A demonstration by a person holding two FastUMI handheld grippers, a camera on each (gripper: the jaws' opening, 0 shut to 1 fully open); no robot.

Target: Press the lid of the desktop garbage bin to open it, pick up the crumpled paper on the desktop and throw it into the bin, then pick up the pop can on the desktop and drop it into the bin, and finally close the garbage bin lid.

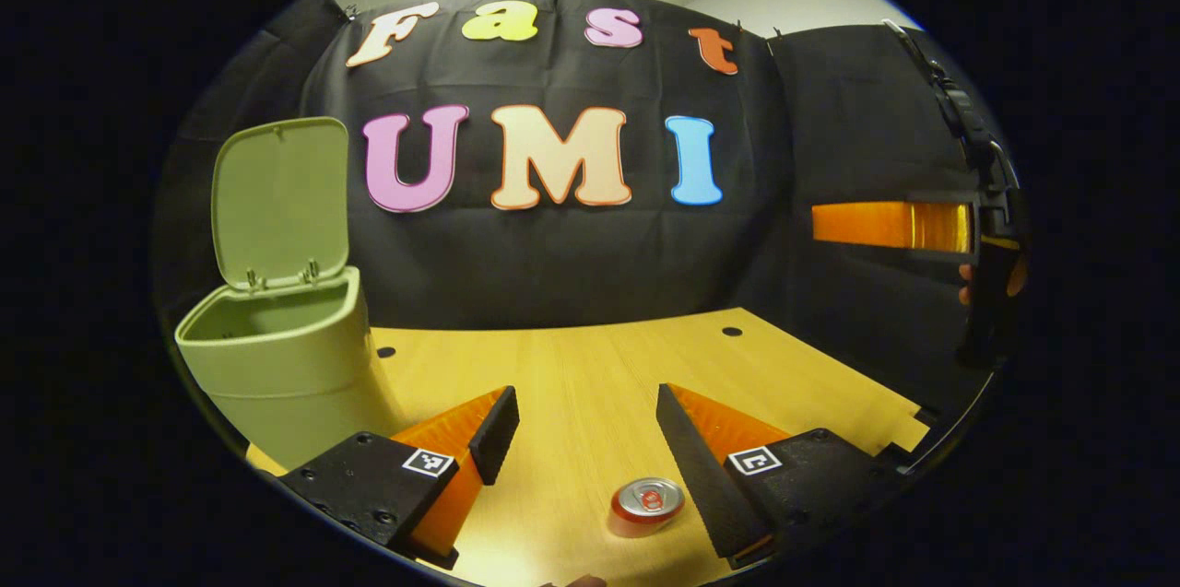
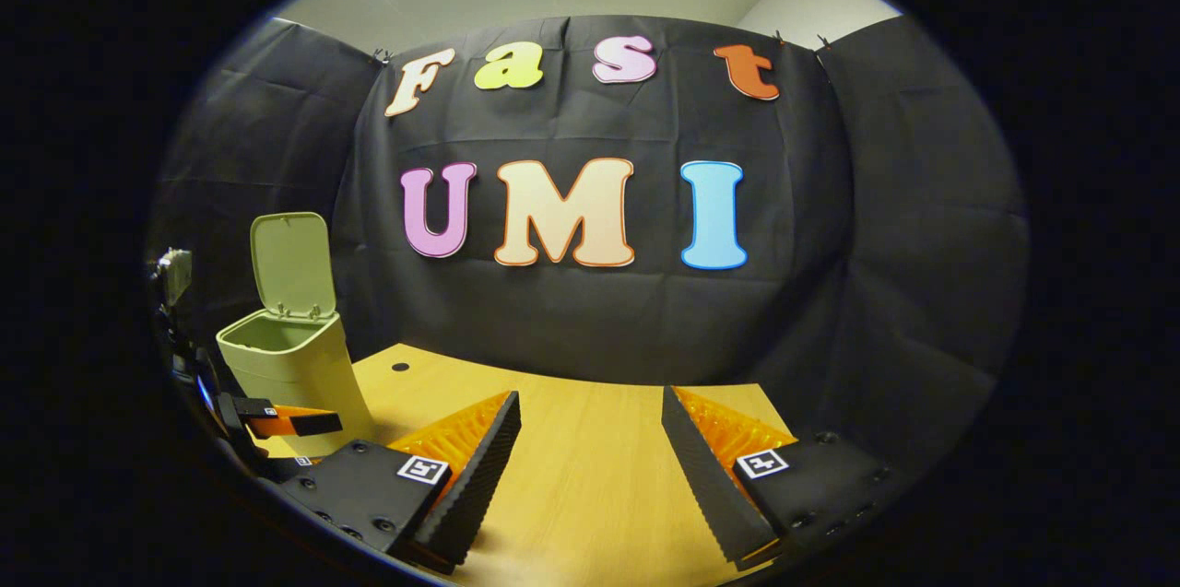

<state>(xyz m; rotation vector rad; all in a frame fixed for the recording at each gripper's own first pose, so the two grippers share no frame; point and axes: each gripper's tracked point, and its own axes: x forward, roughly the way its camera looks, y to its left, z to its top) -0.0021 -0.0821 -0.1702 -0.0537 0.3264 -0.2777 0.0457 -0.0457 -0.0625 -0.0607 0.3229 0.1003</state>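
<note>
Bin lid (image 1: pixel 281 200) up, both my grippers wide and empty.
My left gripper (image 1: pixel 590 440) hovers over the pop can (image 1: pixel 647 506), upright near me; garbage bin (image 1: pixel 277 366) far left; right gripper (image 2: pixel 590 449) above bare desktop (image 2: pixel 590 486).

Right gripper (image 2: pixel 590 467) held over bare table (image 2: pixel 590 495), jaws spread wide, nothing between the fingers. Far ahead to the left, bin (image 2: pixel 295 375) standing upright on the table near the back edge, lid (image 2: pixel 291 264) tipped up and open, inside too dim to make out. Just this side of the bin, at the far left, left gripper (image 2: pixel 281 424), pointing right, close beside the bin's base.
</note>
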